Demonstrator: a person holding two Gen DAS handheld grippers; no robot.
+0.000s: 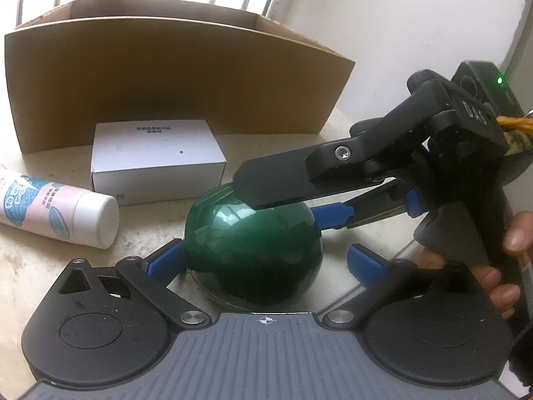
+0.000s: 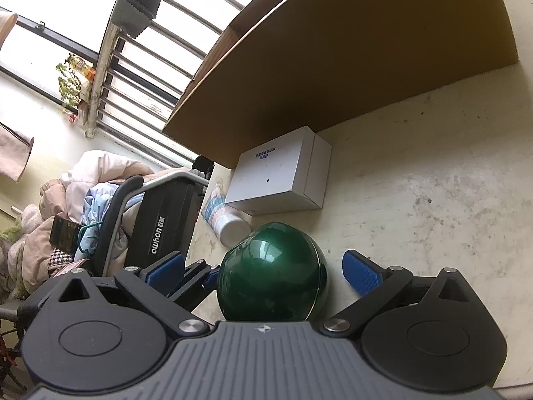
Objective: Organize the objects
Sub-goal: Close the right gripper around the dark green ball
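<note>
A glossy dark green dome-shaped object (image 1: 253, 250) (image 2: 269, 273) rests on the pale table (image 1: 50, 266). My left gripper (image 1: 266, 261) stands open around it. Its left pad is at the dome's edge and its right pad is clear of it. My right gripper (image 1: 286, 200) (image 2: 265, 268) comes in from the right, also open wide, one finger over the dome's top and the other behind it. In the right wrist view a gap shows between its right pad and the dome. Behind the dome lie a white carton (image 1: 156, 163) (image 2: 279, 173) and a printed white tube (image 1: 56, 210) (image 2: 226, 220).
An open cardboard box (image 1: 166, 76) (image 2: 333, 66) stands at the back by a barred window. A person's hand (image 1: 499, 266) holds the right gripper's handle. In the right wrist view the table's left edge (image 2: 196, 233) drops off beside a black machine and piled bedding.
</note>
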